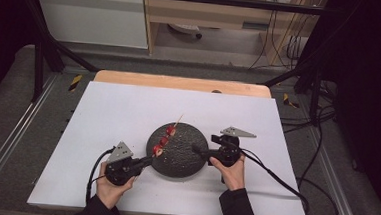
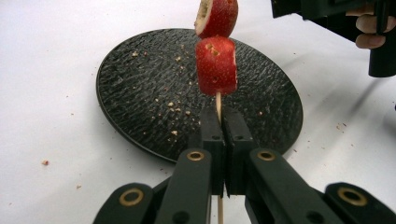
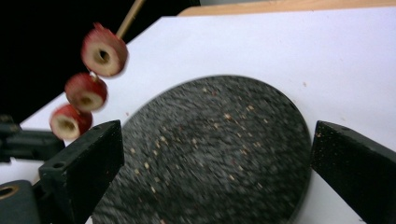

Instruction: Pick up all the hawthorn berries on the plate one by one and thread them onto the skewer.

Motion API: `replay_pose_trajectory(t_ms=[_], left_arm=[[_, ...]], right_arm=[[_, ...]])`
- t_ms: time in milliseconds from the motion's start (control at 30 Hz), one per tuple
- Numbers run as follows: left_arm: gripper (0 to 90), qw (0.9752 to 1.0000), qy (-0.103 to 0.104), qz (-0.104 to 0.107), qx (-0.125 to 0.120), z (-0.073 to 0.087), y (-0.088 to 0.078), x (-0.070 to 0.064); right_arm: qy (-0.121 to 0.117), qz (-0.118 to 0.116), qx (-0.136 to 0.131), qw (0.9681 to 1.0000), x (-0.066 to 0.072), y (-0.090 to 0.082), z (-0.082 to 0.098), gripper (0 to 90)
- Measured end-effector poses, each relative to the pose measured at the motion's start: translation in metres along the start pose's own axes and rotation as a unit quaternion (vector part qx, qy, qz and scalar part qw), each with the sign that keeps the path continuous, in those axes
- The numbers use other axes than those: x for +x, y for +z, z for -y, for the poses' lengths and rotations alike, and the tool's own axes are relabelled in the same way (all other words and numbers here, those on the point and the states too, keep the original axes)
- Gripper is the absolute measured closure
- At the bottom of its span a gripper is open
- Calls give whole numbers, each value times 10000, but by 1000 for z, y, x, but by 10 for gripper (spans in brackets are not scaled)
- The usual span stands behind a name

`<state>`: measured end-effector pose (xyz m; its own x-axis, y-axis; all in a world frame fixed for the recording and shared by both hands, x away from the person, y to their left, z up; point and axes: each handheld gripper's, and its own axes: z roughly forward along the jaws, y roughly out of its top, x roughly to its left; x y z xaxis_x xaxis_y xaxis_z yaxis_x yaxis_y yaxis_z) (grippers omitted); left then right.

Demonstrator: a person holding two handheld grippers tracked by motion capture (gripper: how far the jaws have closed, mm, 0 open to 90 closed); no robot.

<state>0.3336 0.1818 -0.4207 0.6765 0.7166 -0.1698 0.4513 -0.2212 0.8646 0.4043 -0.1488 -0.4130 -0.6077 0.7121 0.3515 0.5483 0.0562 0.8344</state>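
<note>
Left hand-held gripper (image 1: pixel 147 160) at the near-left rim of the black plate (image 1: pixel 185 162), jaws pressed together on the wooden skewer (image 2: pixel 218 105), pinching its lower end. Skewer slanting up over the plate's left part, carrying three red fruit slices (image 1: pixel 164 141) clear of the plate surface. Right hand-held gripper (image 1: pixel 196 149) at the plate's right edge, jaws spread wide, nothing between them, on the white counter (image 1: pixel 103 112).
</note>
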Motion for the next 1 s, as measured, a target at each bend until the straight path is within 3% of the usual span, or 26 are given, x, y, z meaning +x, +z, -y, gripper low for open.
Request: replay_pose_trajectory(t_ms=[367,600,733,1000], left_arm=[[882,9998,31,71,207,-6,-3,6],[881,9992,123,28,379,-15,-1,6],[881,9979,153,-1,631,-22,5,8],[881,9961,232,-33,845,-36,14,10]], right_arm=[[-421,242,564,9972,-23,-22,19,5],[-498,328,745,9954,-38,-40,31,5],[-496,410,839,9944,-45,-50,38,5],[-509,537,930,9929,-56,-64,47,5]])
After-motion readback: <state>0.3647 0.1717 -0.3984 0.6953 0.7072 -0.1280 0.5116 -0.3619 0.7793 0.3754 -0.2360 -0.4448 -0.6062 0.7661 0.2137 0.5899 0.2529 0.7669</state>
